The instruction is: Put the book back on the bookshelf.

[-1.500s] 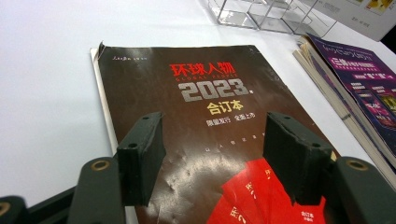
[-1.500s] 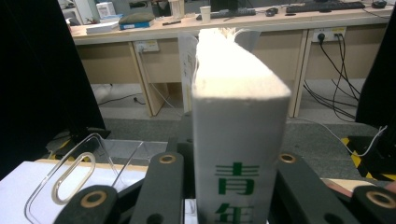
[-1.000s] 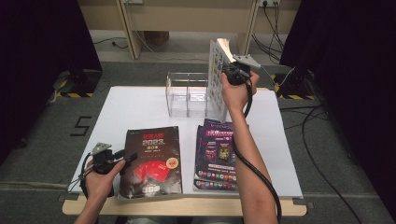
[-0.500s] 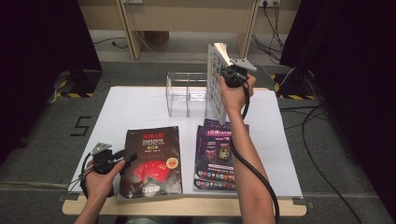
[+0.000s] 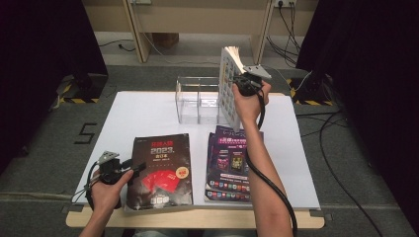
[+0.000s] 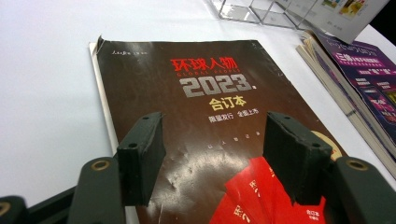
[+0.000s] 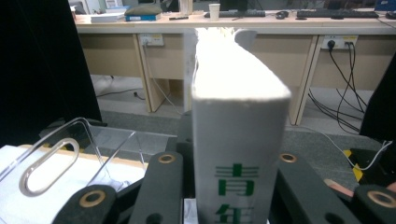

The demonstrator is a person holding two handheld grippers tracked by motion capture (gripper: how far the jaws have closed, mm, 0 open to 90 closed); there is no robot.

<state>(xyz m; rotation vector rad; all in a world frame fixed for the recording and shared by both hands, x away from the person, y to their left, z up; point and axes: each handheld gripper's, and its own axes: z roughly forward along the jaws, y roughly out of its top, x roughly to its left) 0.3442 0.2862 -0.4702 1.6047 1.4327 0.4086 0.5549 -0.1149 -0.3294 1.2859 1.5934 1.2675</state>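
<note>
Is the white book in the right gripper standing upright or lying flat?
Upright. The right gripper clamps the white book by its spine, held on edge above the table beside the clear rack.

Overhead forward-down; two close tool-mounted views.

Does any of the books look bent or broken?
Yes. The dark magazine on the table has a frayed, dog-eared top left corner and small dents in its glossy cover between the left gripper jaws. The white book gripped upright by the right gripper looks fine.
</note>
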